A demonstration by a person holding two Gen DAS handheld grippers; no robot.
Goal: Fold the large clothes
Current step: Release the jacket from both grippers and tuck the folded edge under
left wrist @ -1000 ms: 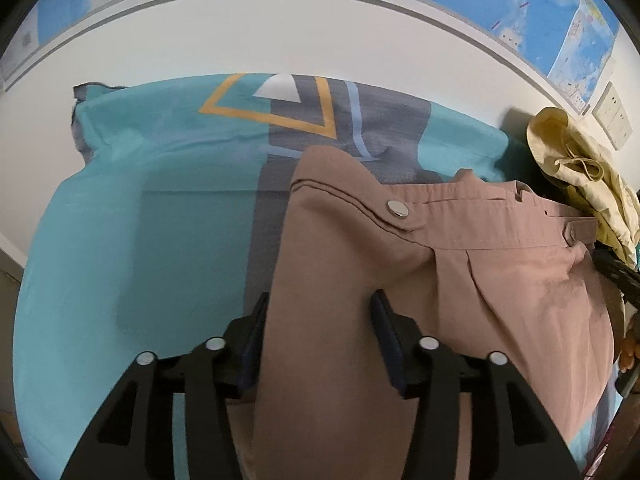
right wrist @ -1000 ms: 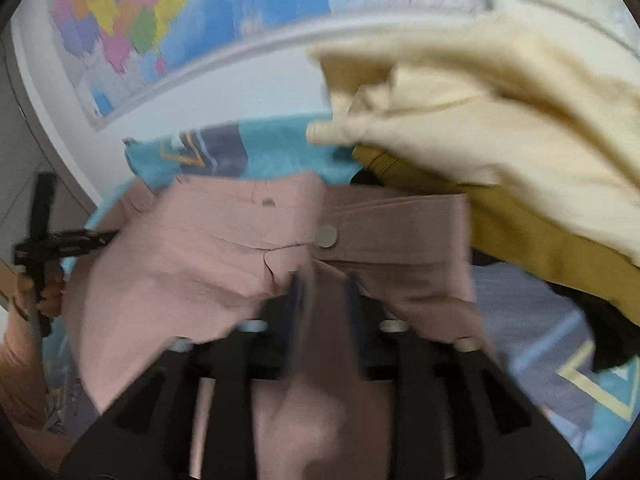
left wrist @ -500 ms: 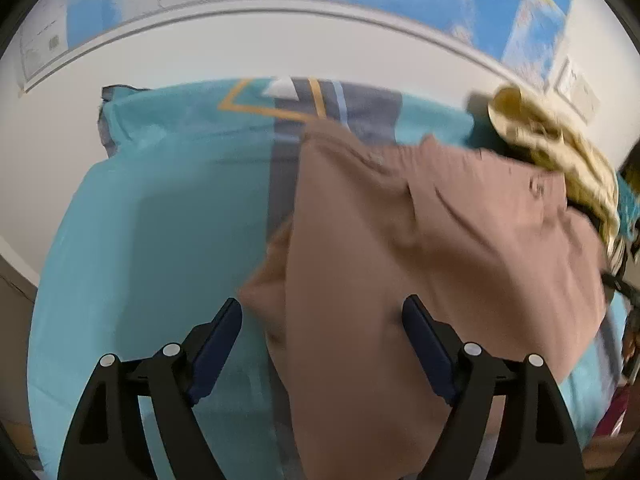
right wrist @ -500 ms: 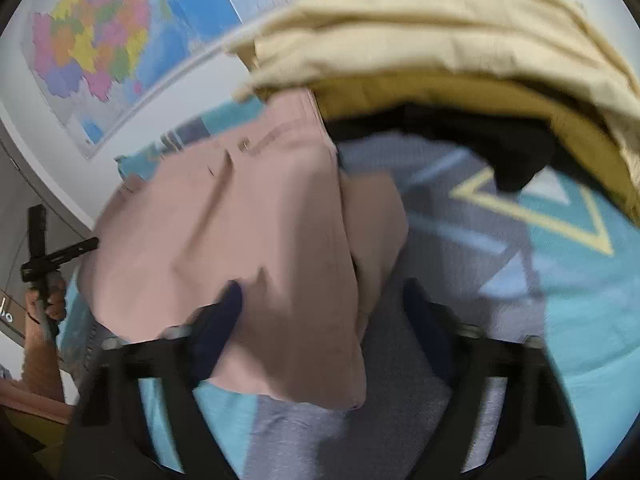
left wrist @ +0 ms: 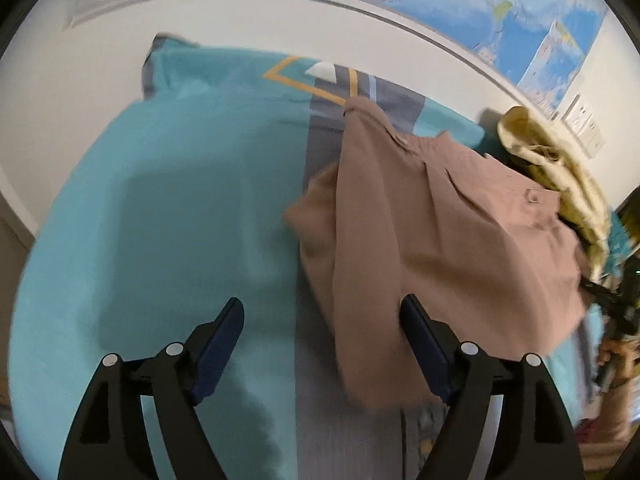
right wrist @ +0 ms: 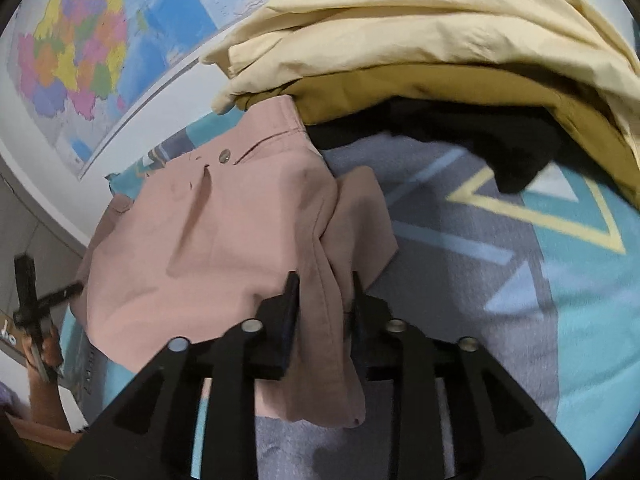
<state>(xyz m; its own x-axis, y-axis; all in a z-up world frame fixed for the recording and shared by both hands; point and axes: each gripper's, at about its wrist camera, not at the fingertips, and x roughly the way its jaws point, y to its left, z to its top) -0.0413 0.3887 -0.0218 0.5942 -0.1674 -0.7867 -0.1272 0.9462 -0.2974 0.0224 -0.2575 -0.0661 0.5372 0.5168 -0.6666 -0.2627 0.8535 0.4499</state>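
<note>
Pinkish-brown trousers (left wrist: 448,232) lie bunched on a teal and grey bedsheet (left wrist: 168,216), waistband with a metal button toward the wall. My left gripper (left wrist: 322,320) is open and empty above the sheet, its right finger beside the trousers' near edge. In the right wrist view the same trousers (right wrist: 224,240) fill the left middle. My right gripper (right wrist: 324,300) has its jaws partly closed around a fold of the trousers' edge; whether it grips the cloth is unclear.
A pile of cream, mustard and black clothes (right wrist: 420,52) sits at the right by the wall, also in the left wrist view (left wrist: 560,168). Wall maps (right wrist: 80,40) hang behind. The sheet (right wrist: 520,240) lies to the right.
My left gripper let go of the trousers, opened wide and pulled back left. My right gripper opened, then narrowed again around a fold at the trousers' right edge.
</note>
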